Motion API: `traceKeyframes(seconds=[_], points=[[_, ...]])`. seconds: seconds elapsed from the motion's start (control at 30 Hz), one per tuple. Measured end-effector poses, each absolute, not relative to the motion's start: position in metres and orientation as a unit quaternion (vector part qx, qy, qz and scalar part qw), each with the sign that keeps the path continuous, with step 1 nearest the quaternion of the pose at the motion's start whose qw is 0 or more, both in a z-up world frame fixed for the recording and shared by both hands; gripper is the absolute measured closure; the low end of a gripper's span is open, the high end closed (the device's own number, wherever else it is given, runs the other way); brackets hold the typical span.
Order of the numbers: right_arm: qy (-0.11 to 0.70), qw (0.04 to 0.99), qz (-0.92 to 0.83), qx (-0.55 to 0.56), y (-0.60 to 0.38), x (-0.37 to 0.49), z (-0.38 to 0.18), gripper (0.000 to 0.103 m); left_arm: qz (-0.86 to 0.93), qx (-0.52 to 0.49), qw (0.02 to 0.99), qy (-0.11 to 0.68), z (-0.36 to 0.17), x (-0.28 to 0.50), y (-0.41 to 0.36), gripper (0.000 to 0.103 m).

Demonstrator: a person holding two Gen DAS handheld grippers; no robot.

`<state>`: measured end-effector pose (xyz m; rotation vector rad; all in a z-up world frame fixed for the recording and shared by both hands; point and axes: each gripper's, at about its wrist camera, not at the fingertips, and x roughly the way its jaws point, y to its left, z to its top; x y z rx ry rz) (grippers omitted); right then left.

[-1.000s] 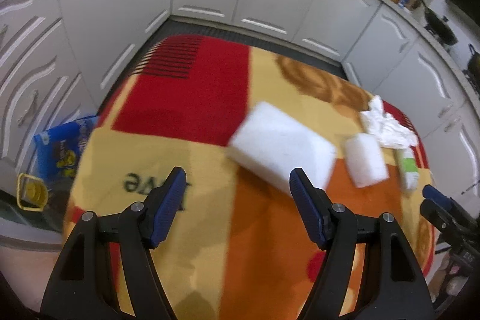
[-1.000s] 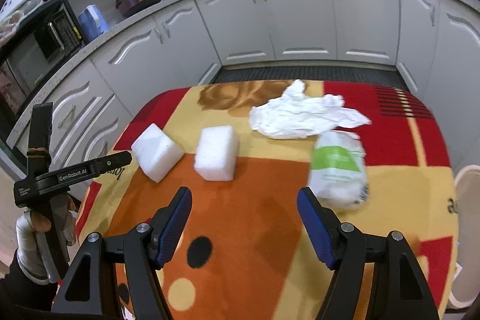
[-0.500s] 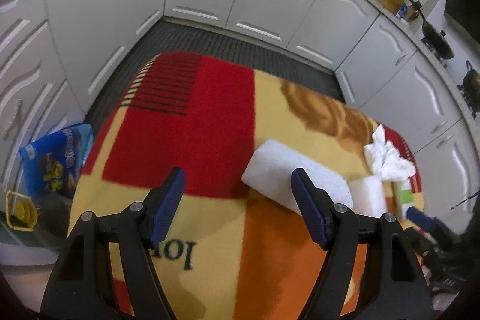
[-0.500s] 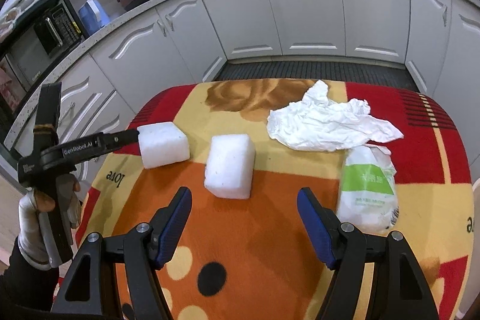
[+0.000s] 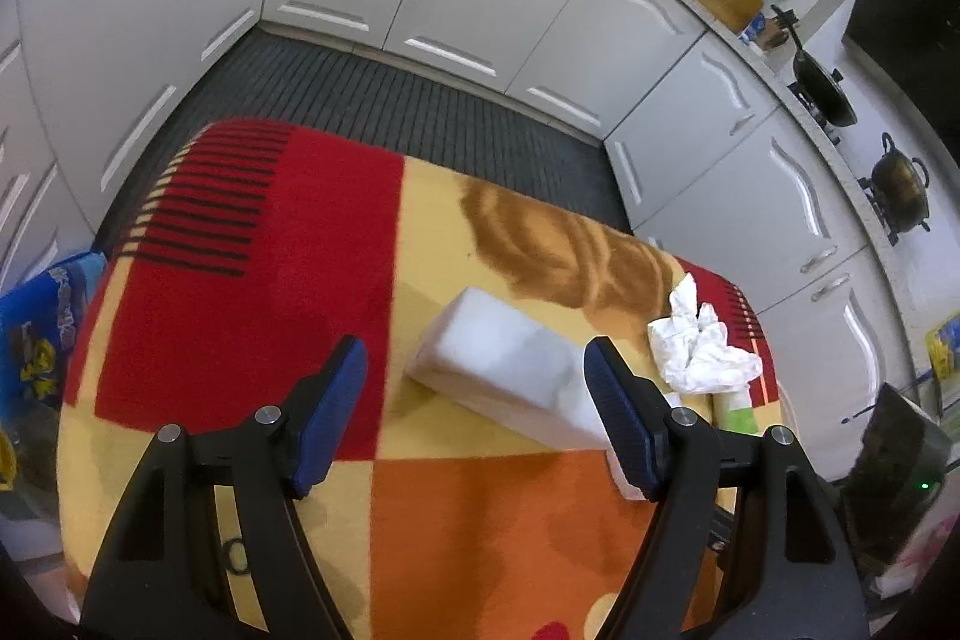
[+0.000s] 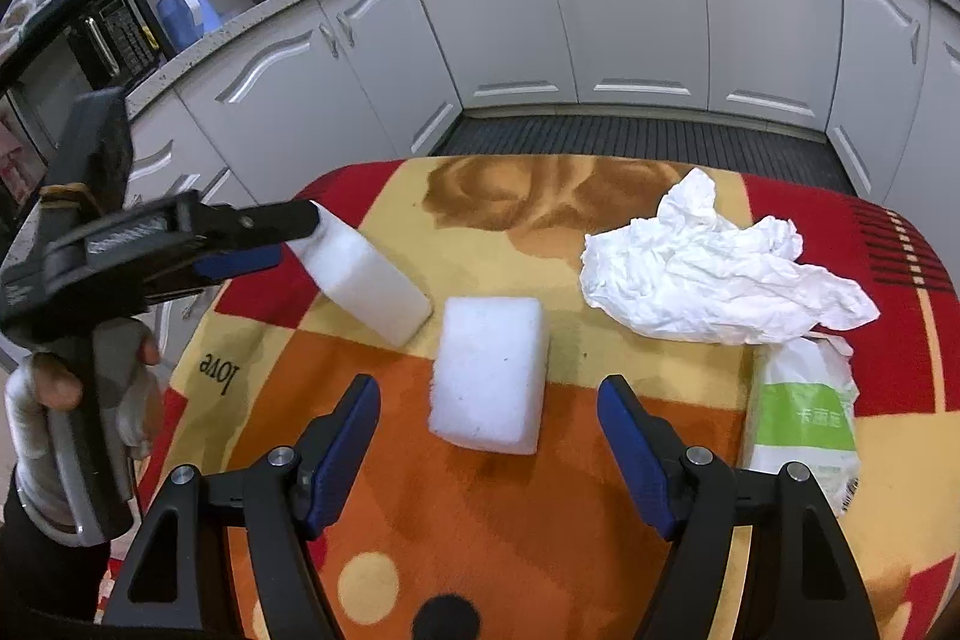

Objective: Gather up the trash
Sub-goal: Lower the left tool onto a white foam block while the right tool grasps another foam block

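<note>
Trash lies on a table under a red, yellow and orange cloth [image 6: 480,520]. My left gripper [image 5: 477,406] is open, with a long white foam block [image 5: 510,370] lying between its fingertips; the same block [image 6: 366,274] shows at the left in the right wrist view, next to the left gripper [image 6: 264,238]. My right gripper [image 6: 489,442] is open, its fingertips either side of the near end of a smaller white foam block [image 6: 489,370]. A crumpled white tissue [image 6: 714,268] and a green-and-white packet [image 6: 801,418] lie to the right.
White kitchen cabinets [image 6: 630,16] ring the table across a dark ribbed floor [image 5: 390,100]. A blue snack bag [image 5: 36,340] sits low at the left beyond the table edge. A dark device with a green light [image 5: 900,478] stands at the table's right.
My left gripper has moved forward until the long foam block lies between its fingers. My right gripper has moved left and closer to the smaller block. Both stay open.
</note>
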<state>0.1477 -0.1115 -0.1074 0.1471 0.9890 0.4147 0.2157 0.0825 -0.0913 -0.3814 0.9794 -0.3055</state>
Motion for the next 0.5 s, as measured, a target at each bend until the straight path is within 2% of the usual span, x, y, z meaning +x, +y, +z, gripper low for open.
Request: traceKeyframes(seconds=[0.17, 0.23, 0.5], points=[[0.476, 0.854, 0.197, 0.074, -0.112, 0.153, -0.114, 0.03, -0.167, -0.186, 0.856, 0.452, -0.085, 0.215, 0.083, 0.028], [0.475, 0.854, 0.197, 0.074, -0.112, 0.154, -0.115, 0.03, -0.173, -0.182, 0.857, 0.45, -0.084, 0.217, 0.082, 0.022], [0.483, 0.85, 0.194, 0.074, -0.11, 0.159, -0.126, 0.03, -0.178, -0.18, 0.849, 0.463, -0.095, 0.238, 0.072, 0.022]])
